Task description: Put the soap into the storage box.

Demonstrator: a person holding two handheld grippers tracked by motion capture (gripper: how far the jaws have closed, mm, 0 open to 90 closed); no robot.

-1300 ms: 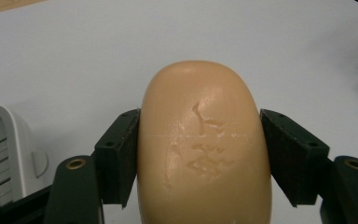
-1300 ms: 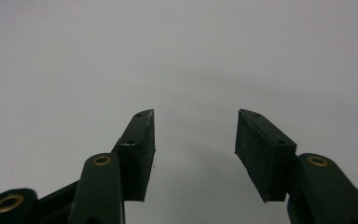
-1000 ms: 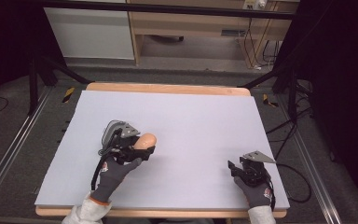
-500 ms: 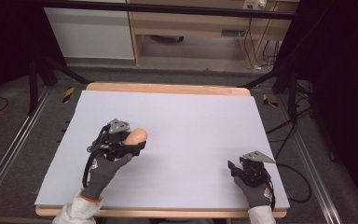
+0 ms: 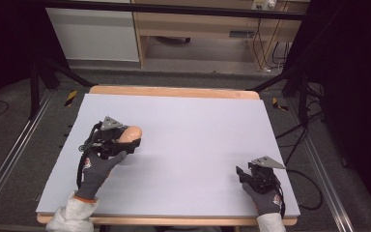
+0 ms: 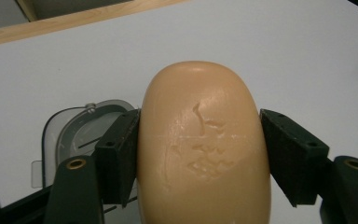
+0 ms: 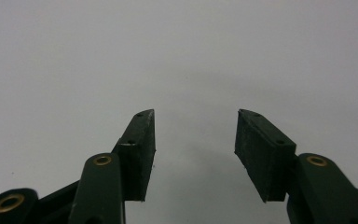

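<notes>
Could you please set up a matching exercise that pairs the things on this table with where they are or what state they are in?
Things:
1. left gripper
2. right gripper
3. tan rounded object
4. clear plastic piece

States or places:
A. jaws apart, with nothing between them
B. lying on the white table behind one jaw
C. shut on something
D. squeezed between two black jaws, its surface scratched

Pairs: 1-C, 2-A, 3-D, 4-B
</notes>
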